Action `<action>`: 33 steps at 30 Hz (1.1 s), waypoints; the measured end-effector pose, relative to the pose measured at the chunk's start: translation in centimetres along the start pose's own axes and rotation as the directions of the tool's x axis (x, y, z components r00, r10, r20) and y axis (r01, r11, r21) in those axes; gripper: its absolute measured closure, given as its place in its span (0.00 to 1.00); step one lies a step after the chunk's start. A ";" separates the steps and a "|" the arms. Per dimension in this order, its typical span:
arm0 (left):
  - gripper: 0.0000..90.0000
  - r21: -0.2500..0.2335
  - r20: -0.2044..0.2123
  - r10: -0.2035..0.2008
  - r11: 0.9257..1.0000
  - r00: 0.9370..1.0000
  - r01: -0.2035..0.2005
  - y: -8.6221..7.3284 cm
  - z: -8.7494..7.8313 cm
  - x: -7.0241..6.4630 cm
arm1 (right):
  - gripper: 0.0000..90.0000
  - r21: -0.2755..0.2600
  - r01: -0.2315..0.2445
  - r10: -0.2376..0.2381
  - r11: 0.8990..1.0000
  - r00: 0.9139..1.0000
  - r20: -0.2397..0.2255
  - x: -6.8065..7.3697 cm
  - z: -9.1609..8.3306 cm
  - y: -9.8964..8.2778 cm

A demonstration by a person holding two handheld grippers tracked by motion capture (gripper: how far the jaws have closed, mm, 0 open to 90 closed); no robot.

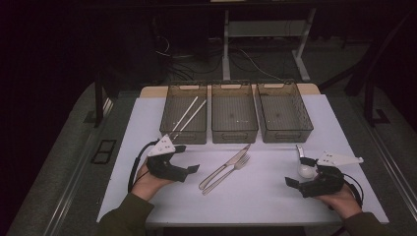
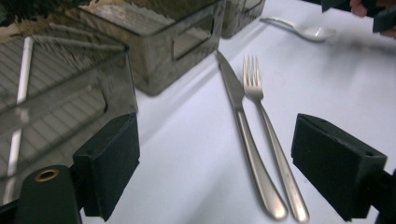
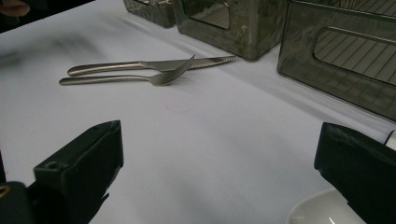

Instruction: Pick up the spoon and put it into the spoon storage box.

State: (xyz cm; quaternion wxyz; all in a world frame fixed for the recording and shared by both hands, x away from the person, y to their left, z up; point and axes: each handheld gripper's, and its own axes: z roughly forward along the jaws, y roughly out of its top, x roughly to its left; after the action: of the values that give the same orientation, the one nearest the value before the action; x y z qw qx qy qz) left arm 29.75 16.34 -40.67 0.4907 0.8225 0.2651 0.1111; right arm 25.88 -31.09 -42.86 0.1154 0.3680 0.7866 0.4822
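Both my grippers stand agape and empty: the left gripper [image 2: 215, 170] just short of the knife [image 2: 243, 130] and fork [image 2: 268, 135], the right gripper [image 3: 217, 175] beside the spoon [image 1: 305, 164]. Three bins [image 1: 234, 135] sit beyond.

**My two handheld grippers and the sleeves behind them**

From the high view, my left gripper [image 1: 189, 169] at about eight o'clock is a chunky black body topped by a pale grey three-cornered plate, with a black cable looping off its outer side. My right gripper [image 1: 294, 183] at about four o'clock matches it: black housing, the same grey plate, a cable curling behind. Both forearms wear dark olive sleeves. In the left gripper view, the jaws are blocky matte-black pads, and a small brass-coloured ring sits in the rounded black part at seven o'clock.
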 end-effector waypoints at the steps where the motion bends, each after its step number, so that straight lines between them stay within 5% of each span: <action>1: 0.15 0.000 0.003 -0.002 1.000 1.000 0.002 -0.3 -0.1 -0.1 | 0.01 0.000 0.000 0.000 1.000 1.000 0.000 0.0 0.0 0.0; 11: 0.00 0.013 0.009 -0.008 1.000 1.000 0.008 -1.7 -0.4 -1.1 | 0.07 0.029 -0.016 0.016 0.999 1.000 0.002 0.0 -0.4 0.5; 23: 0.00 0.043 0.026 -0.015 0.999 1.000 0.014 -2.0 0.0 -1.4 | 0.56 0.062 -0.045 0.040 0.997 0.996 0.079 -2.1 -1.5 1.5; 33: 0.00 0.046 0.032 -0.017 0.999 0.999 0.016 -2.0 0.0 -1.3 | 0.90 0.105 -0.139 0.116 0.985 0.974 0.193 -5.2 -1.3 2.4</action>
State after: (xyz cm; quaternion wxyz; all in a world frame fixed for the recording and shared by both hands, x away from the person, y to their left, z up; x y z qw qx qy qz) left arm 27.98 16.36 -42.33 0.4767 0.8331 0.2664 0.0875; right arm 29.96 -34.93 -41.10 0.1351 0.4674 0.7742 0.4048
